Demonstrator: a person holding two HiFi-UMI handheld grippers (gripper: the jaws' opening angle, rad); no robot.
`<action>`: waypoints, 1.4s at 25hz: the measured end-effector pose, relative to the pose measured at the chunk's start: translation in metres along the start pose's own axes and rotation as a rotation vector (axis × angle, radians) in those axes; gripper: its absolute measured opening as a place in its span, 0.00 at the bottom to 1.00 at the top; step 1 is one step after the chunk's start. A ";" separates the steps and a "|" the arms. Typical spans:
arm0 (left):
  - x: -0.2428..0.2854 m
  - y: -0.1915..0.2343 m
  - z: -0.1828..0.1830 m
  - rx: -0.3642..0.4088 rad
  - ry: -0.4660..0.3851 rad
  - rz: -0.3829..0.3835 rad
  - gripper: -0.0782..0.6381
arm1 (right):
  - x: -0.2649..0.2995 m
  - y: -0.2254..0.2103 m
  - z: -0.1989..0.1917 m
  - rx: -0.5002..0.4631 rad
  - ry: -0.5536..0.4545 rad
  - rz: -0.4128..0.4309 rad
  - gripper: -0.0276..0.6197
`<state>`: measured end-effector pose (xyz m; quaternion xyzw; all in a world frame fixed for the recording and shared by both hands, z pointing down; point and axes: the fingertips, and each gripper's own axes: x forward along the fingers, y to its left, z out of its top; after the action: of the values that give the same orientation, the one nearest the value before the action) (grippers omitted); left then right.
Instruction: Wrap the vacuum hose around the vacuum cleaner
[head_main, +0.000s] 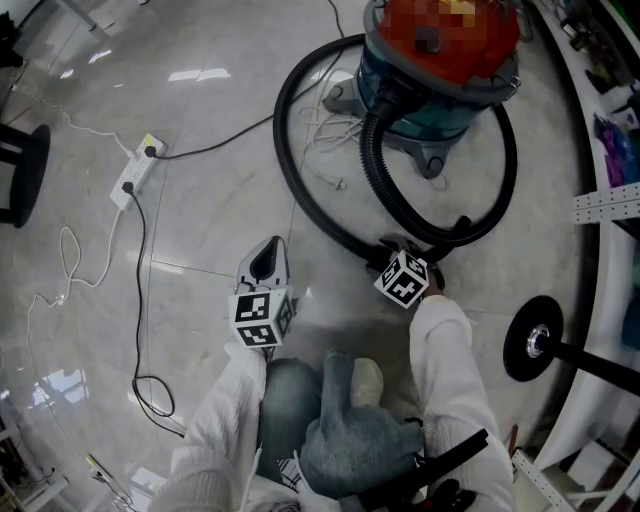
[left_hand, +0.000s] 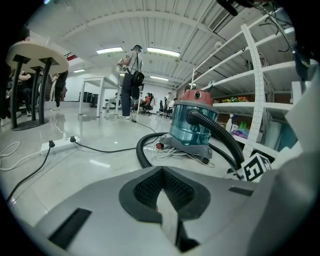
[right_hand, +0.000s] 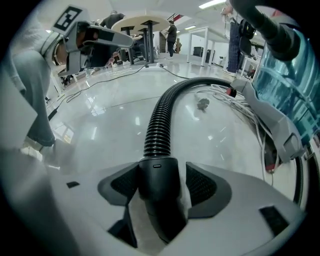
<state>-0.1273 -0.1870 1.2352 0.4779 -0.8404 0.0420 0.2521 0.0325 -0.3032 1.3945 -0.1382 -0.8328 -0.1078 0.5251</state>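
Though open, right tool (right_hand: 162, 189) astride hose (right_hand: 158, 125)

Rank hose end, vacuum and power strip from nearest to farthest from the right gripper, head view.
From the right gripper:
1. Hose end: between its jaws.
2. Vacuum: beyond it, at the top of the view.
3. Power strip: far left, across the floor.

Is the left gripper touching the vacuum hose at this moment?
Apart. The head view shows bare floor between the left gripper and the vacuum hose; the left gripper view shows its jaws together on nothing.
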 end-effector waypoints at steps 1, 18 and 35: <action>0.000 0.000 0.000 -0.002 -0.001 -0.005 0.11 | -0.002 -0.003 -0.001 0.011 0.000 -0.019 0.46; -0.032 -0.003 0.025 -0.043 -0.079 -0.074 0.11 | -0.114 0.018 0.036 0.665 -0.568 -0.259 0.45; -0.268 -0.097 0.338 -0.030 -0.147 -0.097 0.11 | -0.508 0.048 0.204 0.835 -0.570 -0.577 0.42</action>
<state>-0.0658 -0.1353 0.8003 0.5162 -0.8330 -0.0182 0.1986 0.0848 -0.2513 0.8503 0.2895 -0.9172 0.1323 0.2395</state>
